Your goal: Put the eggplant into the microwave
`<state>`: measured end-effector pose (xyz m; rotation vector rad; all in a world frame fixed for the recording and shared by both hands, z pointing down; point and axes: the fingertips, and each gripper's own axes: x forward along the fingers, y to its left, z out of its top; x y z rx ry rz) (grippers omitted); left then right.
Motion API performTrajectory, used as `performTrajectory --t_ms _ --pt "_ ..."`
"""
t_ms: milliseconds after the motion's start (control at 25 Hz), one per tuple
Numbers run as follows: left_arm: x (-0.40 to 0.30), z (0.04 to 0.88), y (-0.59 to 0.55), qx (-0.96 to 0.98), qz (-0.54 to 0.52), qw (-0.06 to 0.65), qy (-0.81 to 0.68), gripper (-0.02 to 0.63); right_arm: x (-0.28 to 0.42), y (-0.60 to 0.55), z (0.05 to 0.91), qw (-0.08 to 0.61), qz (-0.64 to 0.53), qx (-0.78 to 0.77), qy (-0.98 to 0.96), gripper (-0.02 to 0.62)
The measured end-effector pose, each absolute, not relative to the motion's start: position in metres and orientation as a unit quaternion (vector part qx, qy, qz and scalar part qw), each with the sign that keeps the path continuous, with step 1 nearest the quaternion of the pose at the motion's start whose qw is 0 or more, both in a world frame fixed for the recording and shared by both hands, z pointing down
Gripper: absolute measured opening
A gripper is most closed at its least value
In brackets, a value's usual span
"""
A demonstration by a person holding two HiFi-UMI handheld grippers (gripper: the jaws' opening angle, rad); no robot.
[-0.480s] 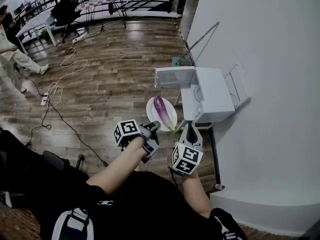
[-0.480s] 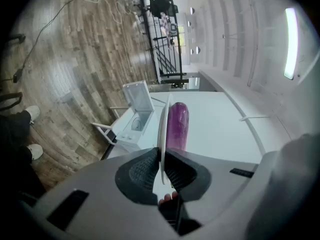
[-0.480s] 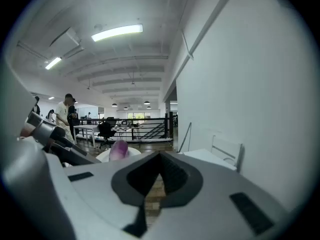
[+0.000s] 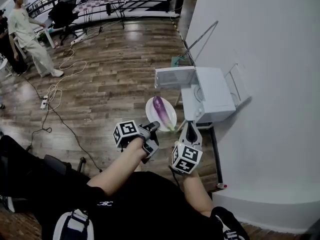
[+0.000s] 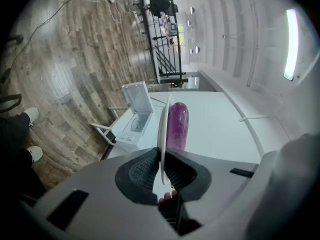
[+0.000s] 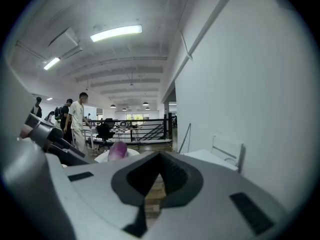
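A purple eggplant (image 4: 160, 108) lies on a white plate (image 4: 151, 110) held in the air just in front of the white microwave (image 4: 210, 95), whose door (image 4: 175, 77) stands open. My left gripper (image 4: 154, 127) is shut on the plate's near rim. In the left gripper view the plate (image 5: 162, 129) is edge-on between the pads of the left gripper (image 5: 162, 166), with the eggplant (image 5: 177, 126) beyond and the microwave (image 5: 134, 121) further off. My right gripper (image 4: 190, 127) hovers beside the plate, below the microwave's front. The right gripper (image 6: 159, 181) is shut on nothing, with the eggplant (image 6: 118, 151) to its left.
The microwave stands on a low stand against a white wall (image 4: 260, 59). Cables and a power strip (image 4: 45, 100) lie on the wood floor. A person (image 4: 30, 34) stands far left by office chairs and a table (image 4: 100, 1) at a black railing.
Both grippers, the plate and the eggplant stay nearly where they were. A person at the far left has walked further into view.
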<state>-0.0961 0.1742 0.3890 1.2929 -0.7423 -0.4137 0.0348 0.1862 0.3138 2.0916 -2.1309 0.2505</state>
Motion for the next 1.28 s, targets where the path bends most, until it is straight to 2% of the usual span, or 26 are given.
performTrajectory --t_ms 880,1280 --pt "-0.167 0.393 0.104 0.611 -0.150 0.722 -0.289 0.018 -0.046 0.128 0.319 0.081 0.085 0.729 -0.674 0.005" --pt "-0.177 0.410 0.089 0.604 -0.128 0.743 -0.259 0.018 -0.067 0.109 0.330 0.103 0.086 0.737 -0.662 0.005"
